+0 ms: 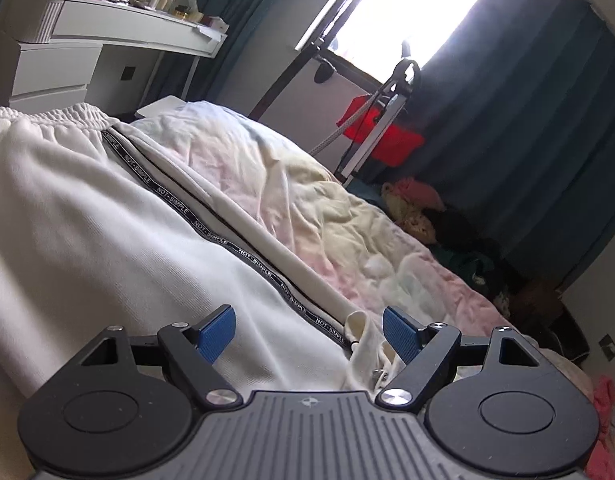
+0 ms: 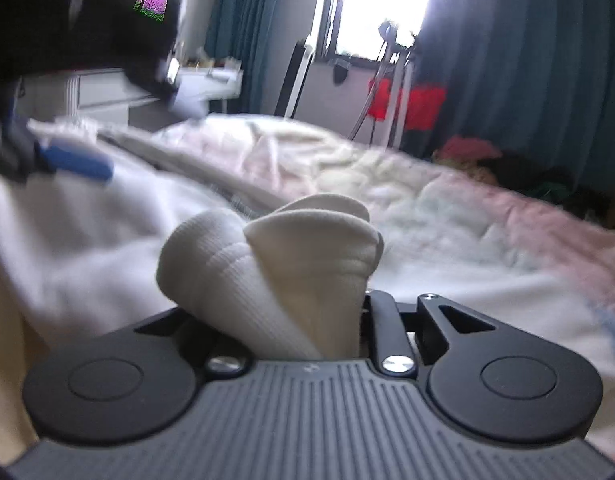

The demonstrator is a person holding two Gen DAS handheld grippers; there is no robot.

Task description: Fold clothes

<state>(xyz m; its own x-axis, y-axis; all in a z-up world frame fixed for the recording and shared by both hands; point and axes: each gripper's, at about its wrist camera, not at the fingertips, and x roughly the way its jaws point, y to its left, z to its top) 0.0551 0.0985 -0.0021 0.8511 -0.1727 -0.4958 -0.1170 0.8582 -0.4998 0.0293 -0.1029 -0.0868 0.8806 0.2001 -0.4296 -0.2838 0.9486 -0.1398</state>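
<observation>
White sweatpants lie spread on the bed, elastic waistband at the far end nr the desk, legs running toward the cameras. A black side tape printed "NOT-SIMPLE" runs diagonally down the garment, w/ a cream strip of fabric just beside it on the right. At the near end a small crumpled bit of cream cloth w/ a metal fastener sits between the left gripper's pads.

Left gripper: jaws wide apart, blue pads either side of the tape end, resting low over the trousers, nothing pinched. In the right wrist view the same tool shows at upper left as a dark blurred mass w/ a blue pad over the white cloth.

Right gripper: jaws closed on a bunched fold of the ribbed white fabric, which bulges up and out in rounded lobes above the fingers; the pads themselves are hidden by cloth. View is motion-blurred.

Under the trousers is a rumpled pastel bedspread, pink and pale yellow patches. Beyond it: white desk cluttered w/ bottles and an orange box, bright window, dark teal curtains, a stand holding something red, and a heap of mixed clothes on the floor by the curtain.
</observation>
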